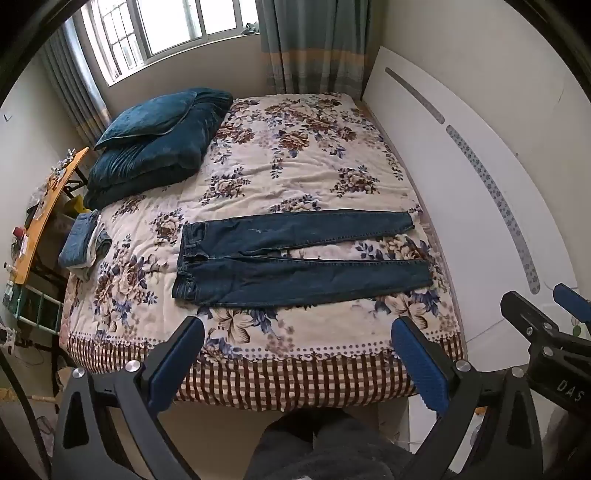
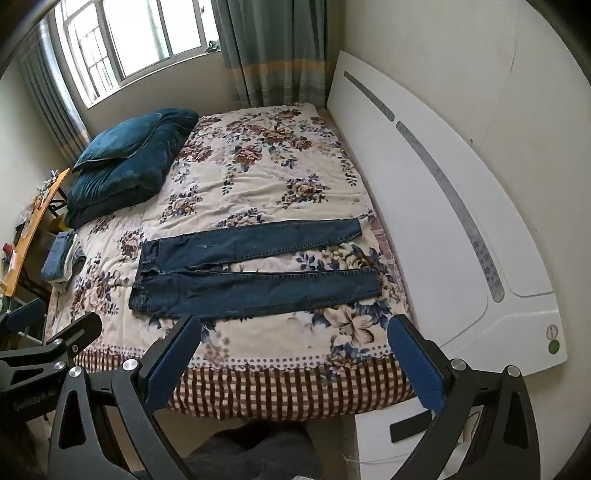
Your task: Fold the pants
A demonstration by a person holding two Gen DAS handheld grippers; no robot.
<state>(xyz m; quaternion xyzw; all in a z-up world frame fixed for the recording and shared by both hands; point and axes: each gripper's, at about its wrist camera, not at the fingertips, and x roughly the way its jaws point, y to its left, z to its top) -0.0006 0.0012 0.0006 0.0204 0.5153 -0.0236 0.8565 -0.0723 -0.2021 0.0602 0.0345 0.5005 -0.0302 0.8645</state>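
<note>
Jeans (image 1: 295,258) spread flat on the bed (image 1: 258,184), unfolded, waistband toward the left, both legs running right toward the headboard (image 1: 461,177). Legs apart from the crotch outward, a strip of floral cover showing between them. Near leg close to the front edge of the bed, far leg about mid-bed. Same layout in the right wrist view: jeans (image 2: 243,269) across the bed (image 2: 258,177), hems ending just short of the headboard (image 2: 424,192).

Left claw (image 1: 297,336) held wide, both blue pads spread well apart, nothing between them, hovering over the front edge of the bed, just short of the near leg and not touching it. Right claw (image 2: 293,334) likewise wide and empty, over the same edge, near the near leg, not in contact. Right claw (image 1: 546,321) also seen at the right rim of the left wrist view, beside the headboard; left claw (image 2: 55,332) at the left rim of the right wrist view.

Elsewhere on the bed: pillow (image 1: 147,118) atop a folded blue quilt (image 1: 155,158) at the far left corner, and a small stack of folded clothes (image 1: 83,243) at the left edge, well apart from the jeans. Orange desk (image 1: 44,214) beside the bed on the left, cluttered. Window (image 1: 166,29) and curtain (image 1: 314,44) behind.
</note>
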